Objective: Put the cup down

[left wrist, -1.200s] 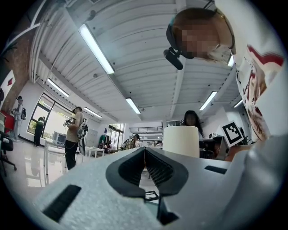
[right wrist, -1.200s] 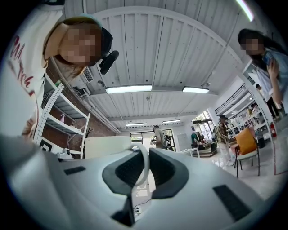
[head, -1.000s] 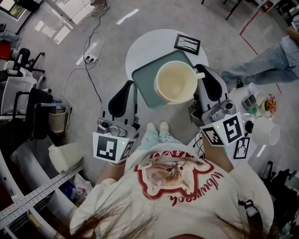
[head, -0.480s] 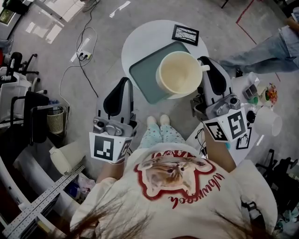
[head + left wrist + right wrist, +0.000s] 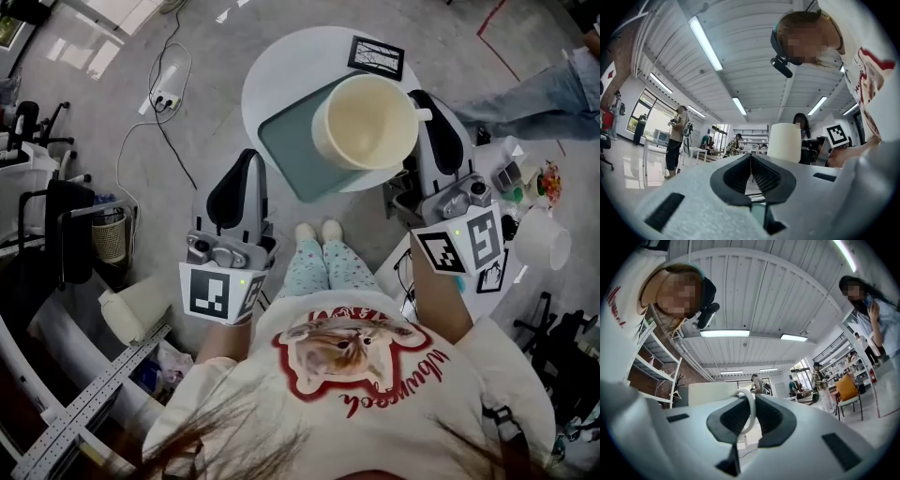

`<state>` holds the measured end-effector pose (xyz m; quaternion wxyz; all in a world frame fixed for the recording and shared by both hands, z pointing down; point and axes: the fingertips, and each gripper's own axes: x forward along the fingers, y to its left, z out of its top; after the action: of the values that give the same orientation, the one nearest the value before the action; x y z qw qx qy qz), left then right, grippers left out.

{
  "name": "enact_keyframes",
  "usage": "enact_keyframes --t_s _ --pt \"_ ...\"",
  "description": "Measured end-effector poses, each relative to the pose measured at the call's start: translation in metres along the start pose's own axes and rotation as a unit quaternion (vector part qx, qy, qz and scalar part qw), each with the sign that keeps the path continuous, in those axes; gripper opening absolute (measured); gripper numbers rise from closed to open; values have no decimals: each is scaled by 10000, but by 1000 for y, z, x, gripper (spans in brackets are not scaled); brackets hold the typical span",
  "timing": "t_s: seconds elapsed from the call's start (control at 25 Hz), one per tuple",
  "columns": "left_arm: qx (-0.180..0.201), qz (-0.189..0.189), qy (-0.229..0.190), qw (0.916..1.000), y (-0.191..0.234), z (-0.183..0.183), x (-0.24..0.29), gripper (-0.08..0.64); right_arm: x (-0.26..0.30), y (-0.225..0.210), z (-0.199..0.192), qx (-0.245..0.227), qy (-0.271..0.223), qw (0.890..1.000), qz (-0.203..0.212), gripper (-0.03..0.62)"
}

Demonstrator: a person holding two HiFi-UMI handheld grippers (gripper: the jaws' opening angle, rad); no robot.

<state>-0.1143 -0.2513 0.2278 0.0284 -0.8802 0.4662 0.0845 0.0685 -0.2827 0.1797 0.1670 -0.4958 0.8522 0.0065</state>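
Observation:
A cream cup (image 5: 367,120) hangs in the air above the grey-green tray (image 5: 287,148) on the small round white table (image 5: 281,66). My right gripper (image 5: 427,105) is shut on the cup's handle (image 5: 749,409), and both grippers point upward. In the right gripper view the white handle loop sits between the dark pads, with the cup's body (image 5: 710,393) to the left. My left gripper (image 5: 246,167) is held at the left of the tray, jaws shut with nothing between them. The cup (image 5: 784,142) appears to its right in the left gripper view.
A black-framed picture card (image 5: 376,57) lies on the table's far side. At the right, a second table (image 5: 511,246) holds a white cup (image 5: 542,237) and small items. Cables (image 5: 159,89) run over the floor at the left; chairs and a basket (image 5: 109,240) stand further left. A person's legs (image 5: 548,98) are at the top right.
My right gripper has carried the cup up and slightly to the right, closer to the camera. The left gripper has barely moved.

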Motion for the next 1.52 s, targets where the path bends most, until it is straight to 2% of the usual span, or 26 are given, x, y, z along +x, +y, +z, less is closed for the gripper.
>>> enact_keyframes --t_s 0.32,0.52,0.76,1.08,1.52 --pt "-47 130 44 9999 15 -16 0 14 6 -3 -37 79 196 9998 -27 51" --pt "-88 145 126 9998 25 -35 -4 14 13 1 -61 -119 305 9995 -33 51" --pt "-195 186 208 9994 14 -56 1 14 0 -19 -87 46 423 9989 -179 51" --pt "-197 214 356 9989 26 -76 -4 14 0 -27 -129 0 599 9977 -329 51" --pt "-289 307 484 9979 19 -98 -4 14 -8 -46 -162 -25 691 9970 -334 51"
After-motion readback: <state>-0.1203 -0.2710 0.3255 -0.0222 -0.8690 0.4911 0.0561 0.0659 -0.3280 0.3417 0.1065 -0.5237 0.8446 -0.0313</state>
